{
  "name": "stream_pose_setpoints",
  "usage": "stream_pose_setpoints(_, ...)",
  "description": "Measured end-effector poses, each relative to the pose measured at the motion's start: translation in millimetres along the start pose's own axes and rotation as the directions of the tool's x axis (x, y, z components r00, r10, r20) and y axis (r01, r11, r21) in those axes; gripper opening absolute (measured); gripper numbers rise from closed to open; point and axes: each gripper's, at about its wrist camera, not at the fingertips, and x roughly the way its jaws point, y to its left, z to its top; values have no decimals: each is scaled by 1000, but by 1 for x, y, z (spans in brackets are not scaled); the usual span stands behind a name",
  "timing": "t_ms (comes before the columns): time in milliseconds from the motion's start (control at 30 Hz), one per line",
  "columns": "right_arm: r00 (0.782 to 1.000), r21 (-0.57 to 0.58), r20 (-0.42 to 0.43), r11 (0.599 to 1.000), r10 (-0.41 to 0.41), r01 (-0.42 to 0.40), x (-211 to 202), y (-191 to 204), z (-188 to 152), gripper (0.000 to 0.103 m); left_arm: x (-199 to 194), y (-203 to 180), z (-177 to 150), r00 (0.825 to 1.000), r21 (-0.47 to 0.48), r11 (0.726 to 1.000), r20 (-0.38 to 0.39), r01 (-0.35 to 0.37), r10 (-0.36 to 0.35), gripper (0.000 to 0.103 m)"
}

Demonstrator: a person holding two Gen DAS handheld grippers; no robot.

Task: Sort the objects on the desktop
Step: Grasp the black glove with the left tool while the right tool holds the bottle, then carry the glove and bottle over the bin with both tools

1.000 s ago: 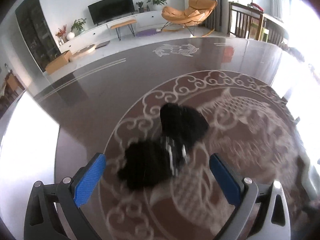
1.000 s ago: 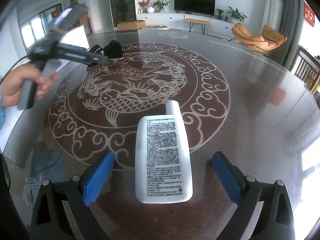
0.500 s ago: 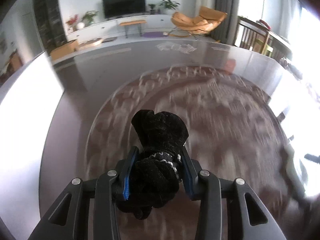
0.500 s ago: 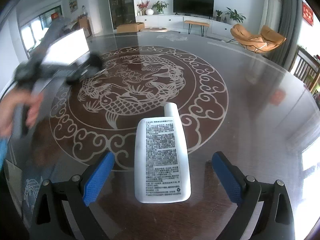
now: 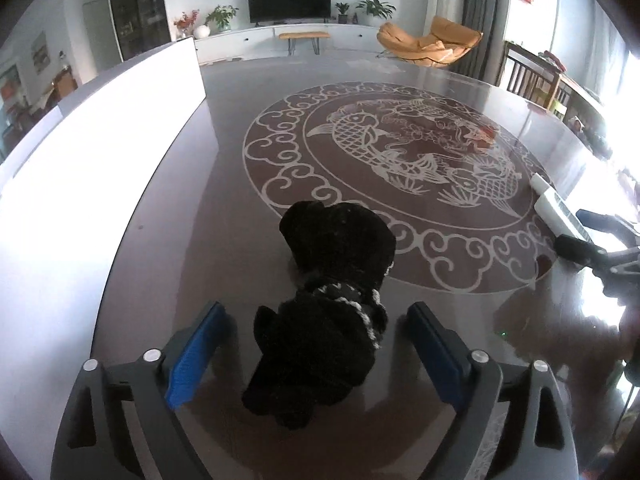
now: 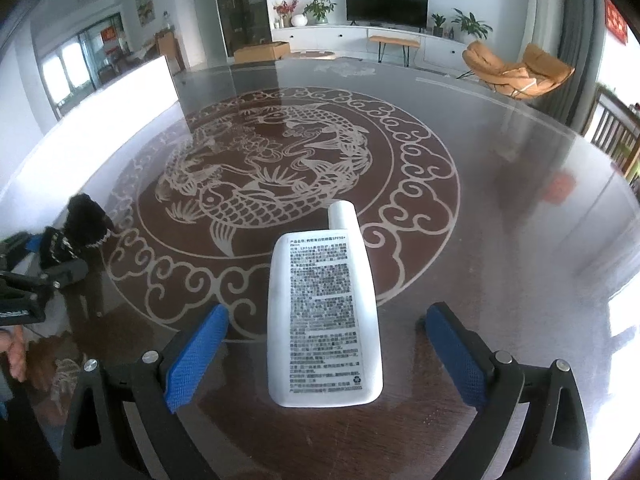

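Observation:
A black fuzzy cloth bundle with a white-flecked band (image 5: 328,312) lies on the dark table between the spread blue pads of my left gripper (image 5: 316,354), which is open around it without touching. It also shows in the right wrist view (image 6: 76,236) at the far left. A white flat tube with printed text (image 6: 324,316) lies cap away between the pads of my right gripper (image 6: 324,354), which is open and apart from it. The tube shows in the left wrist view (image 5: 556,208) at the right edge.
The round dark table (image 6: 500,240) carries a pale fish-and-cloud inlay (image 5: 400,160). A bright white panel (image 5: 100,140) runs along the table's left side. Beyond the table are a TV and an orange chair (image 6: 520,68).
My left gripper carried the black bundle to the table's near left side, set it down and opened its jaws. The right gripper and the tube have not moved.

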Motion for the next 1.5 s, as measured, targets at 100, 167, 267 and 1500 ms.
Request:
stream_pose_setpoints(100, 998, -20, -59, 1000, -6, 5, 5, -1, 8, 101, 6, 1, 9, 1000, 22, 1000, -28, 14, -13, 100)
stream_pose_setpoints(167, 993, -77, -111, 997, -36, 27, 10, 4, 15, 87, 7, 1, 13, 999, 40, 999, -36, 30, -28, 93)
stream_pose_setpoints(267, 987, -124, -157, 992, -31, 12, 8, 10, 26, 52, 1, -3, 19, 999, 58, 998, -12, 40, -39, 36)
stream_pose_setpoints(1500, 885, -412, -199, 784, 420, -464, 0, 441, 136, 57, -103, 281, -20, 972, -459, 858, -68, -230, 224, 55)
